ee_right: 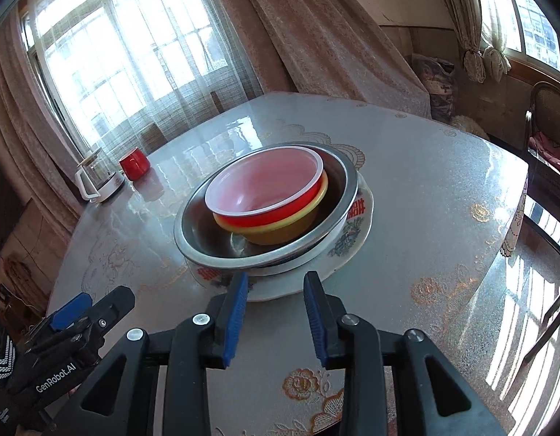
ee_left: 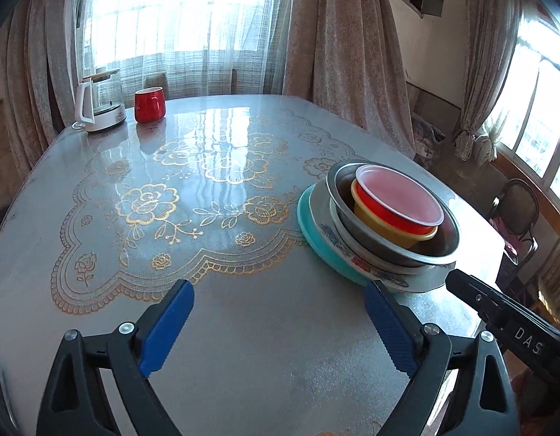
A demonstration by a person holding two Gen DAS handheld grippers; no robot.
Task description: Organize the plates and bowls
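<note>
A stack stands on the table: a red bowl nested in a yellow bowl, inside a steel bowl, on a white patterned plate. In the left wrist view the stack also has a teal plate at the bottom, under the white plate, the steel bowl and the red bowl. My left gripper is open and empty, left of the stack. My right gripper is partly open and empty, just in front of the plate's near rim.
A red mug and a white kettle stand at the table's far left corner. The glossy table has a gold floral pattern. Curtains hang behind. A chair stands to the right.
</note>
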